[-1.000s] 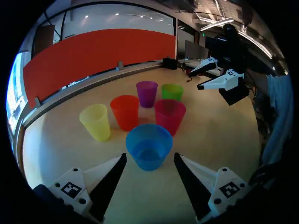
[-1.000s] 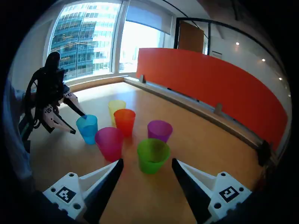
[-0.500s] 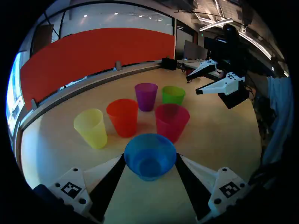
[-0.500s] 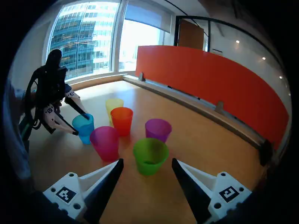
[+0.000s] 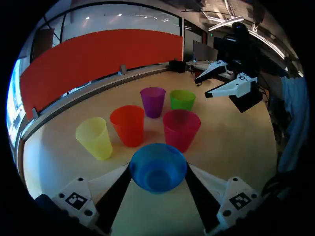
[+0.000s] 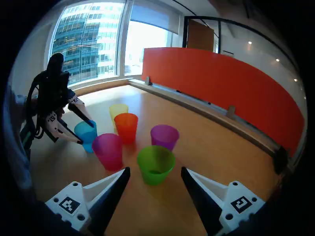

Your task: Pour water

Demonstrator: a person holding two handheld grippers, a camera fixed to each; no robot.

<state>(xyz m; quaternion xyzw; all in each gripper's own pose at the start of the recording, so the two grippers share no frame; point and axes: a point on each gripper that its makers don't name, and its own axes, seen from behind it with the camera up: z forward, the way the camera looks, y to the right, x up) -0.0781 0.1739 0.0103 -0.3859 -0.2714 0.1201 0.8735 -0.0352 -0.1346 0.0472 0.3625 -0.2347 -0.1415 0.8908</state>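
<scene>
A broad wooden desk [image 5: 236,133] carries everything, with a long orange partition [image 5: 98,55] along its far edge. In the right gripper view, tall windows [image 6: 90,43] stand beyond the desk's end.

The left tongs [image 5: 157,167] are low over the desk with the blue cup [image 5: 158,168] between their fingers. Both fingers lie against the cup's sides just under the rim, but I cannot tell whether they squeeze it. In the right gripper view the same tongs [image 6: 87,133] flank the blue cup from either side, and the cup stands upright on the desk.

The right tongs [image 6: 155,170] are spread wide and hold nothing. The green cup [image 6: 155,164] stands just ahead of their tips, apart from both fingers. In the left gripper view these tongs [image 5: 201,89] hang above the desk to the right of the cups, near a pale blue sleeve [image 5: 293,118].

Six plastic cups stand upright in a loose cluster. In the left gripper view the blue cup is nearest, and the magenta cup [image 5: 181,129] is just behind it to the right. The orange cup [image 5: 128,125] and the yellow cup [image 5: 94,137] stand to the left. The purple cup [image 5: 152,101] and the green cup are farthest back, side by side. Whether the blue cup holds water is unclear.
</scene>
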